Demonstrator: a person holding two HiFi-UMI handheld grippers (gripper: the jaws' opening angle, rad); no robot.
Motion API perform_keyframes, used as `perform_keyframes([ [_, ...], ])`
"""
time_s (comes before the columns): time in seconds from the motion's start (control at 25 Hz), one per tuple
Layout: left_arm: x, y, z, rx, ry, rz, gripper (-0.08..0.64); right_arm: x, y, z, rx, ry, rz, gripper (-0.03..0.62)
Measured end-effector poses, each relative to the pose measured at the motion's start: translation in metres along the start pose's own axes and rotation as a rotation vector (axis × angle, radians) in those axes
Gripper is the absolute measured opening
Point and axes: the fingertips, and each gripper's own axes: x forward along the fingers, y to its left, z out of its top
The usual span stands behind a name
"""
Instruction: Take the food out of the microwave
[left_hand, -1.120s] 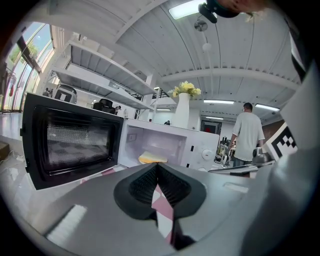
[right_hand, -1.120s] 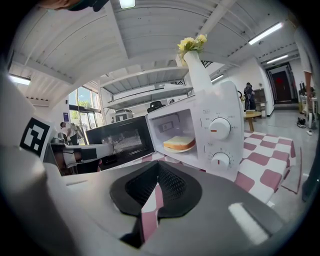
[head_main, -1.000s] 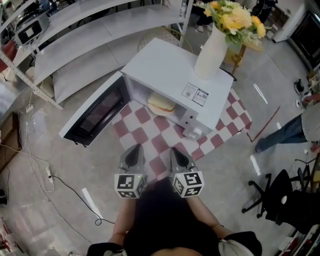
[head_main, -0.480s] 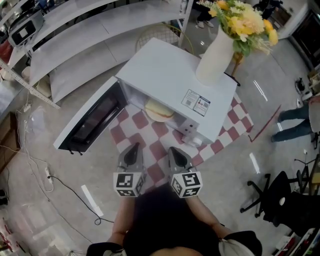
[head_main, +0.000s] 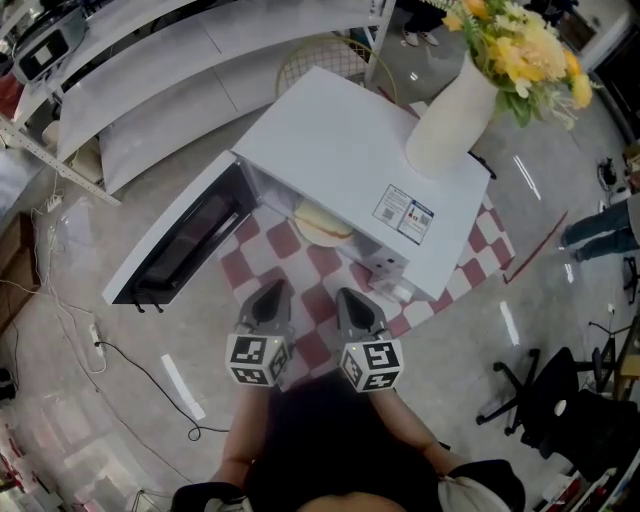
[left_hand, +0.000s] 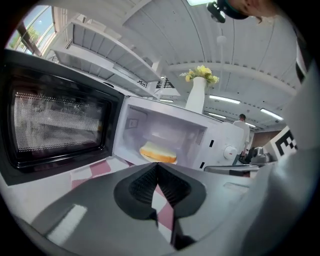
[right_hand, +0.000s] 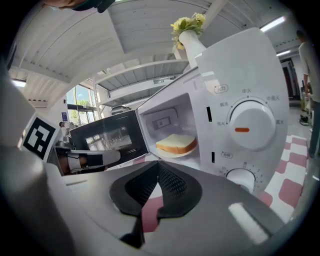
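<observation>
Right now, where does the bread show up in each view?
Head view: bread centre, inside the open microwave.
Left gripper view: bread centre, right of the door.
Right gripper view: bread centre, left of the dial.
Shared landmark: vase atop the microwave.

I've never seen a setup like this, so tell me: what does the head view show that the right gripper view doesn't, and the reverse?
Head view only: the black office chair and the sticker atop the microwave. Right gripper view only: the ceiling and the dial's orange mark. Both: the open microwave, bread and flower vase.
</observation>
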Motion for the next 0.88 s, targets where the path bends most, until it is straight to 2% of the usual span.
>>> perform_keyframes([
  [0.24,0.017,0.007,-0.006,-0.060,0.029,-0.013,0.009,0.012,-0.004,0.000,0.001,0.012,0.000,0.000],
  [0.88,0.063,0.027,-0.020,-0.328,0.043,-0.045,0.009,0.035,-0.019,-0.004,-0.004,0.049,-0.015,0.000],
])
